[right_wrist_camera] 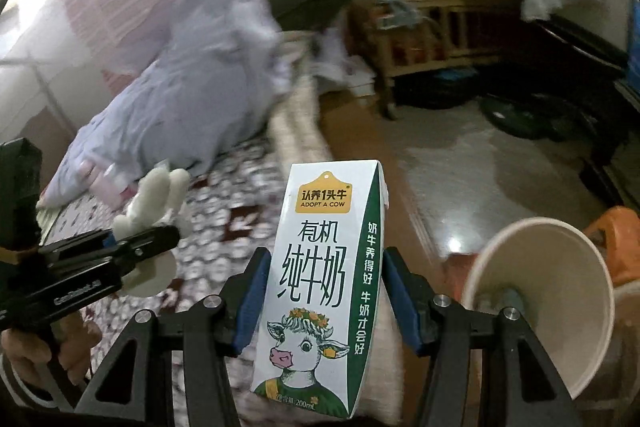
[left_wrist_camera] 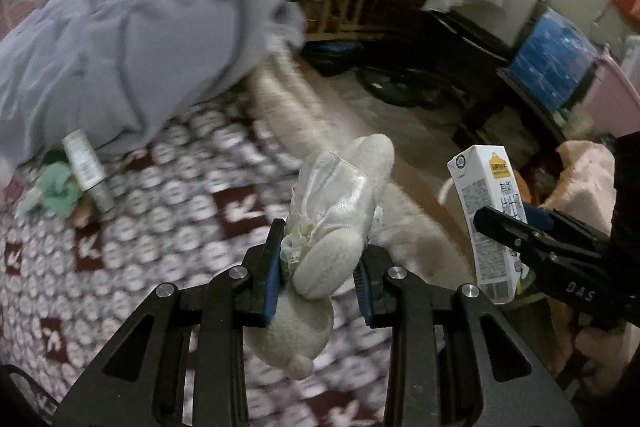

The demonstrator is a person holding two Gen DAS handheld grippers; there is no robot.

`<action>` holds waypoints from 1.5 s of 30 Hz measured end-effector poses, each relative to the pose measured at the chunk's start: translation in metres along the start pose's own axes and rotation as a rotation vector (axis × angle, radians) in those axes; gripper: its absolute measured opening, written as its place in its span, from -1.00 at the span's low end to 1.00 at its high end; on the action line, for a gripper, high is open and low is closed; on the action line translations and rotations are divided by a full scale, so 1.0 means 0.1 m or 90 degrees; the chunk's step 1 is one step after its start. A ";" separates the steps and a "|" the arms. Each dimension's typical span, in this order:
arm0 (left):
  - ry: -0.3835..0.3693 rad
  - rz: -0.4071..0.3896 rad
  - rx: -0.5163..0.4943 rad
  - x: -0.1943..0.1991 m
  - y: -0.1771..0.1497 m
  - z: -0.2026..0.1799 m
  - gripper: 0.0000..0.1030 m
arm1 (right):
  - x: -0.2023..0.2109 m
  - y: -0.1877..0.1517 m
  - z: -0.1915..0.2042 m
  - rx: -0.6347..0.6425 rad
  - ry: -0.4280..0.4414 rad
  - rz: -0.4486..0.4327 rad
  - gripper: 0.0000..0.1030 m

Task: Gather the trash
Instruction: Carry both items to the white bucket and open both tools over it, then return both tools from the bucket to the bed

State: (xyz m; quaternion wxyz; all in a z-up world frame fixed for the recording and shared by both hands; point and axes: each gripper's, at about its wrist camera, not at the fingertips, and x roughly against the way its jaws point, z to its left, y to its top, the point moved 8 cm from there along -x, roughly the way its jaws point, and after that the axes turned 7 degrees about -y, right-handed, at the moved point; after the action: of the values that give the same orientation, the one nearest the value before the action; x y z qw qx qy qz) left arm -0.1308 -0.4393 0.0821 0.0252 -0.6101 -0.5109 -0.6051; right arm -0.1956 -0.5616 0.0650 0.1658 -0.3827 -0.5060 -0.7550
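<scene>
White plush toy (left_wrist_camera: 336,223) clamped in left gripper (left_wrist_camera: 318,267), above patterned bedspread (left_wrist_camera: 160,227). Right gripper (right_wrist_camera: 324,299) clamped on milk carton (right_wrist_camera: 320,287). Paper cup (right_wrist_camera: 540,291) at 3 o'clock, possibly trash.

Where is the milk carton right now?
The milk carton stands upright, clamped in the right gripper, with a paper cup to its right.
</scene>
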 end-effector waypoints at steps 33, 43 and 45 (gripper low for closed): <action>-0.270 0.107 -0.029 -1.22 0.18 -1.99 0.18 | -0.07 -0.44 -2.19 -0.175 -0.204 0.050 0.24; -0.136 0.063 -0.061 -1.00 0.17 -1.49 0.18 | -0.18 -0.46 -1.95 -0.161 -0.174 0.066 0.26; -0.095 0.048 -0.059 -0.92 0.17 -1.30 0.18 | -0.18 -0.45 -1.85 -0.146 -0.170 0.063 0.26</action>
State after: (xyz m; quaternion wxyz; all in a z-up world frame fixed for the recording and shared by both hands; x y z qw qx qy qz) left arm -0.1884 -0.5862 0.0569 -0.0188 -0.6728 -0.4598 -0.5794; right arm -0.2880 -0.7094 -0.0130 0.0891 -0.5206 -0.4144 -0.7412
